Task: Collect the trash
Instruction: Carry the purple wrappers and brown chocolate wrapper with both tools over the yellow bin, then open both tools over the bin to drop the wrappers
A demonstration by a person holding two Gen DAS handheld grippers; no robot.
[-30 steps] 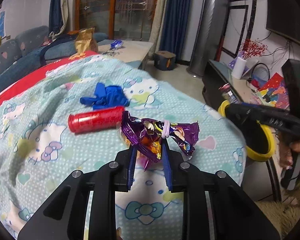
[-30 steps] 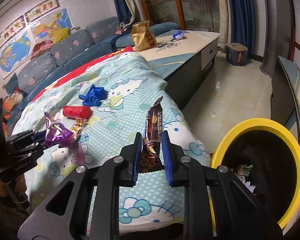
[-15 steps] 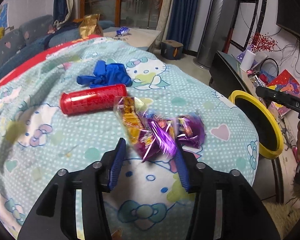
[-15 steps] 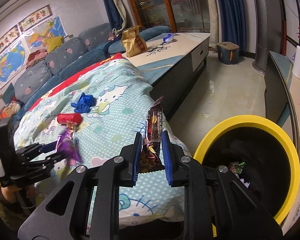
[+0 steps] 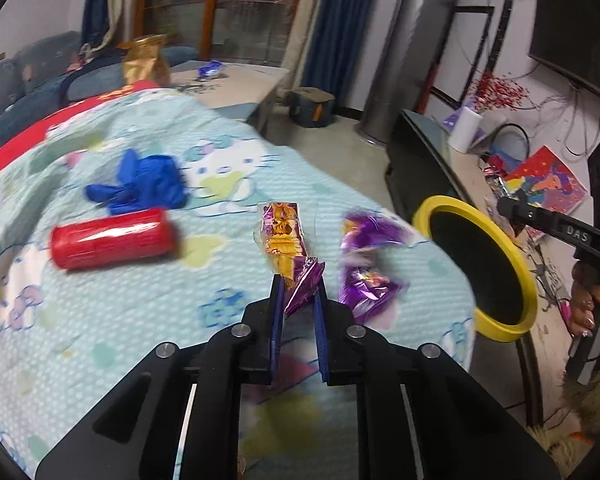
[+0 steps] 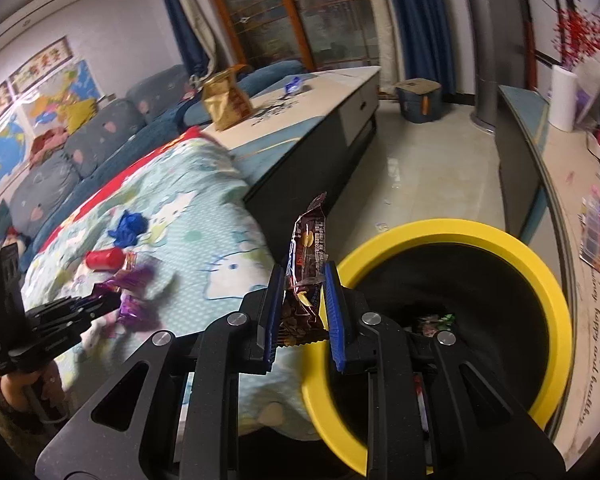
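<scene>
Covering most of both views, a bed [image 5: 112, 312] spread with a pale blue cartoon-cat quilt is seen, backed by a grey-blue sofa [image 6: 100, 136], a long low table [image 6: 300, 120] and dark blue curtains [image 5: 332, 24]. A yellow-rimmed bin [image 6: 452, 232] is set on the floor just beside the bed's edge. On the quilt a red cylinder [image 5: 112, 238] is laid on its side, with a crumpled blue glove [image 5: 140, 186] just beyond it. A loose purple wrapper [image 5: 370, 264] is seen, blurred, beside the left gripper [image 5: 299, 296], whose fingers have just been closing and are now nearly together, pinched on the purple end of an orange-and-purple wrapper [image 5: 286, 240] that stretches forward over the quilt. The right gripper [image 6: 300, 284] is held above the near rim of the bin, its fingers narrowly parted and clamped on an upright brown snack wrapper [image 6: 308, 248]. Only the right wrist view shows wall maps [image 6: 28, 96] and scraps of litter inside the bin; only the left wrist view shows the person's right hand [image 5: 588, 300] on its handle.
</scene>
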